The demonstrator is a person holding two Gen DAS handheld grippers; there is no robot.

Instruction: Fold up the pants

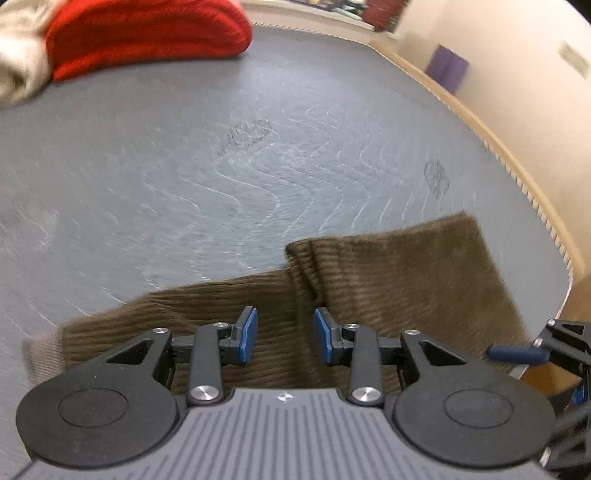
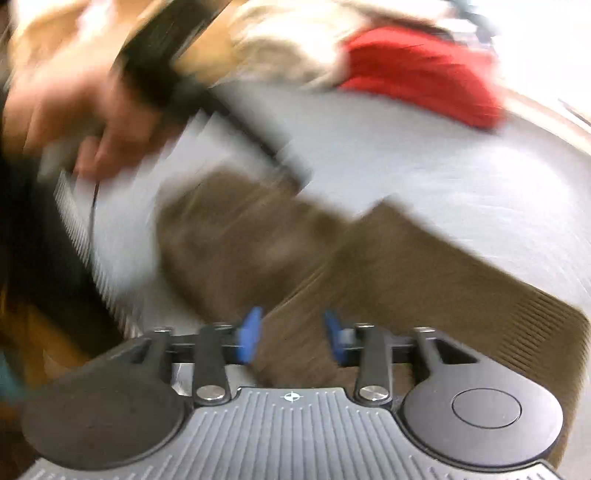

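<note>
Left wrist view: the left gripper (image 1: 284,334) has its blue pads spread with nothing between them, hovering over the brown corduroy pants (image 1: 388,280), which lie flat on the grey mat (image 1: 221,166) directly beneath and ahead of the fingers. A folded edge of the pants runs just beyond the fingertips. Far ahead to the left sit a red folded garment (image 1: 147,33) and a beige one (image 1: 18,62). In the blurred right wrist view, the right gripper (image 2: 293,334) also stands spread and empty above the pants (image 2: 369,266); beyond it to the left, a hand (image 2: 74,110) grips the other tool.
</note>
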